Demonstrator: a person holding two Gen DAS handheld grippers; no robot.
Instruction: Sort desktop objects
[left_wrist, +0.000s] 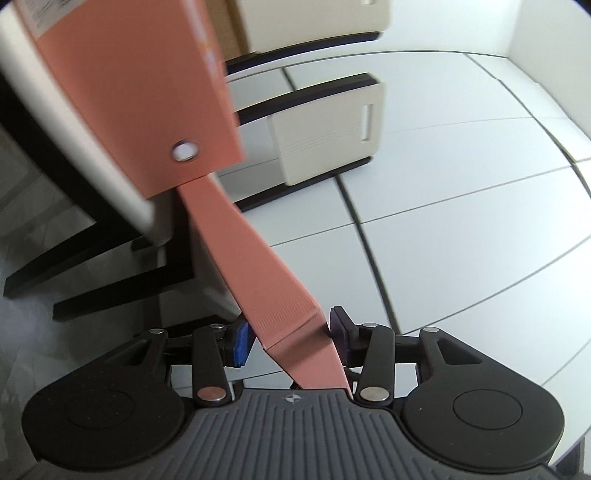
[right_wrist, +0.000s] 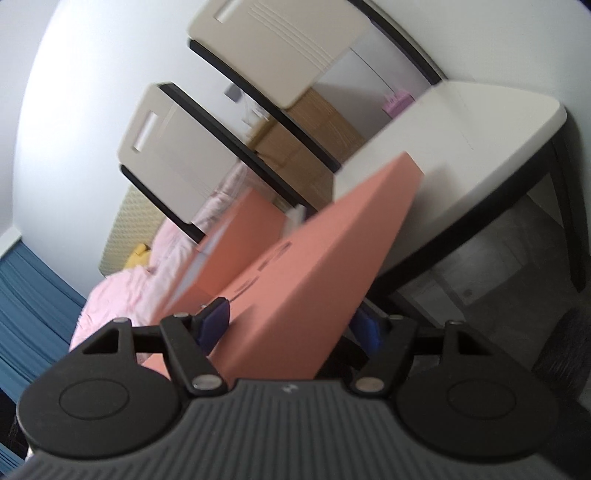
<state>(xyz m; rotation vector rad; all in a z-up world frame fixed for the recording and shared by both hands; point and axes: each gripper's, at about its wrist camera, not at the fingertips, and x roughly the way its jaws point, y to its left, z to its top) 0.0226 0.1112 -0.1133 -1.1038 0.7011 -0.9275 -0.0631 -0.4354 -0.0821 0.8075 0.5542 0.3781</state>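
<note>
Left wrist view: my left claw (left_wrist: 291, 341) was clenched on a thin flap of the salmon-pink cardboard box (left_wrist: 140, 96). The blue pad (left_wrist: 242, 341) sat just beside one face of the flap; whether it pressed there I could not tell. The dark purple pad (left_wrist: 341, 336) lay against the other face. The flap ran up and away from the claw to the box body, which was lifted and tilted, filling the upper left of the view. A small round metal rivet (left_wrist: 184, 151) showed near the lower corner of the box side. A white printed label (left_wrist: 40, 16) sat at its top left edge; text unreadable.

Behind the box, a white-topped surface with black legs (left_wrist: 110, 177) was blurred. Two cream-backed chairs (left_wrist: 328, 133) with black frames stood on the pale tiled floor (left_wrist: 461, 221).

Right wrist view: my right claw (right_wrist: 291, 325) was grasping the long body of the same box (right_wrist: 332, 236), one dark blue pad (right_wrist: 214, 321) on its printed face, the other (right_wrist: 369, 328) partly hidden under the far edge. The box ran diagonally up and away, held in the air off the rounded white surface (right_wrist: 461, 147). An open flap (right_wrist: 229, 236) stood off its far side. Dark print on the top face was too blurred to read. Pink bedding (right_wrist: 122, 295) and blue curtain (right_wrist: 33, 295) showed at left.
</note>
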